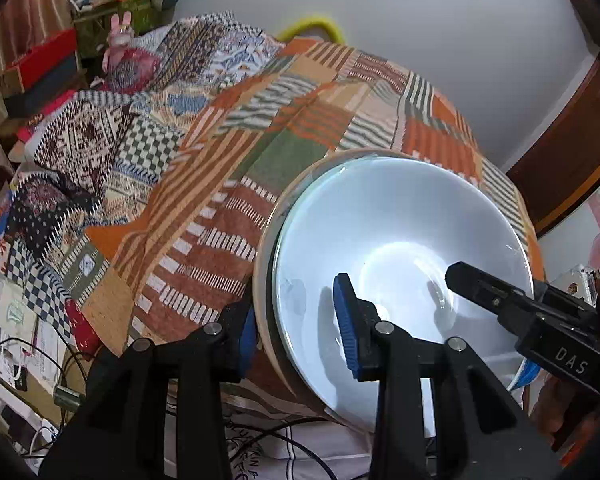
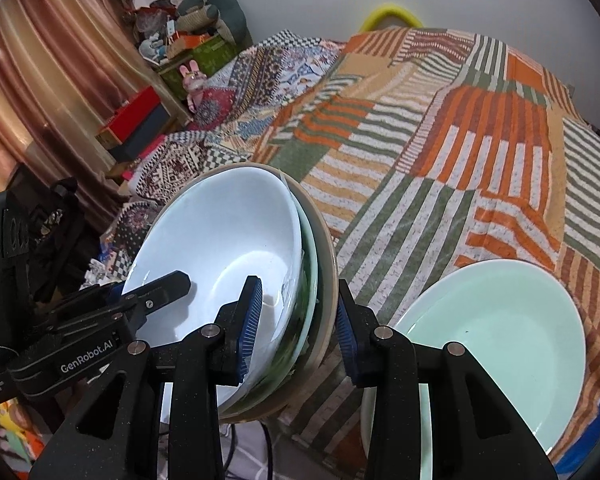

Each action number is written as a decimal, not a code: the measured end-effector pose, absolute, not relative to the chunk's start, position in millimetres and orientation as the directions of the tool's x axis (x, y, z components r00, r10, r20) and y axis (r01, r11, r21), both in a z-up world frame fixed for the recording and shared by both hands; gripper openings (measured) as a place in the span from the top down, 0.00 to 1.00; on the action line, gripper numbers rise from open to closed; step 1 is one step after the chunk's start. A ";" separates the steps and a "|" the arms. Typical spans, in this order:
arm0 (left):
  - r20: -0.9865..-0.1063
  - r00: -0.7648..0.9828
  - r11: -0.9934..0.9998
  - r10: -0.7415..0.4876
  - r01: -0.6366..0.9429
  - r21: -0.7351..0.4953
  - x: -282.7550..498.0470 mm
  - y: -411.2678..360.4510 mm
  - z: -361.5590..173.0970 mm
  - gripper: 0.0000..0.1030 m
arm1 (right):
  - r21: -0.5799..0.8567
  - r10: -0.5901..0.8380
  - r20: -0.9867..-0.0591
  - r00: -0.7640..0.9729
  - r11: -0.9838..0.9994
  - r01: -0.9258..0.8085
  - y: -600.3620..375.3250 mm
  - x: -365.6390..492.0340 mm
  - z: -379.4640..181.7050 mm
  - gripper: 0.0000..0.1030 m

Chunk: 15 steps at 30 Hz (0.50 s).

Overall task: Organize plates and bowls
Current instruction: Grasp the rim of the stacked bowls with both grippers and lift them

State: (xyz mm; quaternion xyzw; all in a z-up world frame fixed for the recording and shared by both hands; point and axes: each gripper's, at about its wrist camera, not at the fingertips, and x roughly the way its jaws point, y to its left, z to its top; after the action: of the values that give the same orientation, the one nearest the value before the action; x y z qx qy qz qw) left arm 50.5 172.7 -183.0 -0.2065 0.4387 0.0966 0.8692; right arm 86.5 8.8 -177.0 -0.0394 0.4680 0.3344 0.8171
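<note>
Stack: held up off the patchwork blanket (image 2: 440, 184), a white bowl (image 2: 220, 240) on top, a thin green dish and a tan plate (image 2: 327, 264) under it.
Where in the pictures: lower right of the left wrist view, lower left of the right wrist view.
Left gripper (image 1: 296, 328): clamped on the stack's rim, one blue pad inside the white bowl (image 1: 400, 248), the other outside under the tan plate (image 1: 266, 264).
Right gripper (image 2: 300, 332): clamped on the rim across from it, one pad in the bowl, one behind the plate.
Both tools: seen in each other's view, black fingers poking into the bowl from the far side.
Tilt: stack leaned, open side turned up and toward the cameras.
Green plates (image 2: 500, 340): lay flat on the blanket at the lower right of the right wrist view, just beside the right gripper's outer finger.
Key thing: green plates sat on the right gripper's side, so nearer that hand than the left.
Likely next: carry the stack that way, kept level between both hands.
Risk: bowl could slide if one side dipped.
</note>
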 end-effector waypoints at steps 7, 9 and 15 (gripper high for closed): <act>-0.769 0.640 0.908 -0.003 -0.319 -0.270 44.3 157.4 -155.9 0.66 | 0.266 0.536 -0.759 0.370 0.773 -0.576 -5.4 80.9 -159.8 0.68; -0.761 0.649 0.913 -0.003 -0.309 -0.268 43.7 151.7 -149.6 0.66 | 0.267 0.542 -0.748 0.384 0.775 -0.573 -11.1 78.5 -154.4 0.68; -0.742 0.670 0.923 -0.016 -0.275 -0.268 42.5 133.3 -135.1 0.66 | 0.271 0.551 -0.719 0.424 0.784 -0.559 -30.1 72.8 -140.8 0.68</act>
State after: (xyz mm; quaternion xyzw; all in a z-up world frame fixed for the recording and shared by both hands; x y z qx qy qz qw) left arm 42.5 133.3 -135.1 -0.1820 0.3998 0.0725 0.8954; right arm 72.8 -30.1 -140.8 -0.0050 0.4242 0.3289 0.8437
